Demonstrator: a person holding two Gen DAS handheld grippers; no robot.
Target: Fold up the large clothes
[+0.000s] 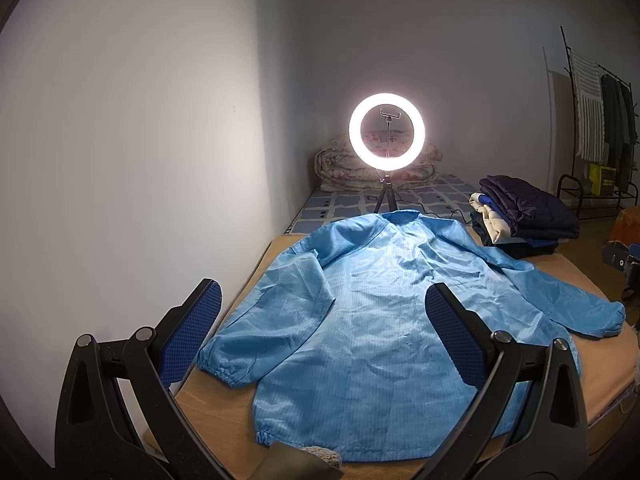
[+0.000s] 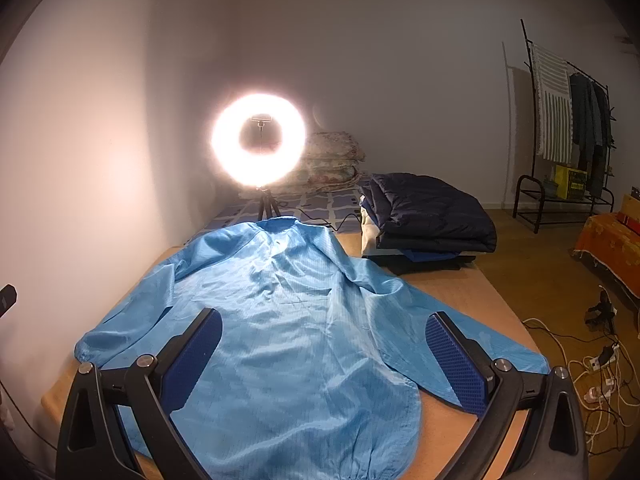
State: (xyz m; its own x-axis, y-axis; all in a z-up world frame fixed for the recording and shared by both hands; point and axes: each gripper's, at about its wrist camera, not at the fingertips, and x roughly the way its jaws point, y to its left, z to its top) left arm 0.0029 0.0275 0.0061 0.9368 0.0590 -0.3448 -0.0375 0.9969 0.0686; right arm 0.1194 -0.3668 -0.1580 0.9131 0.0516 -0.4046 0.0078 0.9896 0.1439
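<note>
A light blue long-sleeved jacket (image 1: 380, 320) lies spread flat, back up, on an orange-tan table (image 1: 224, 412), collar toward the far end. Its left sleeve is bent down along the body; its right sleeve stretches out to the right (image 1: 580, 308). My left gripper (image 1: 322, 300) hovers open above the jacket's lower left part, blue pads wide apart, nothing between them. My right gripper (image 2: 323, 328) hovers open over the same jacket (image 2: 288, 320), above its lower right part, and holds nothing. Each gripper is apart from the cloth.
A lit ring light (image 1: 386, 132) on a small tripod stands just beyond the collar. A stack of folded dark clothes (image 2: 428, 216) sits at the table's far right. Folded quilts (image 1: 340, 168) lie behind; a clothes rack (image 2: 568, 128), cables (image 2: 592, 364) on the floor at right, wall at left.
</note>
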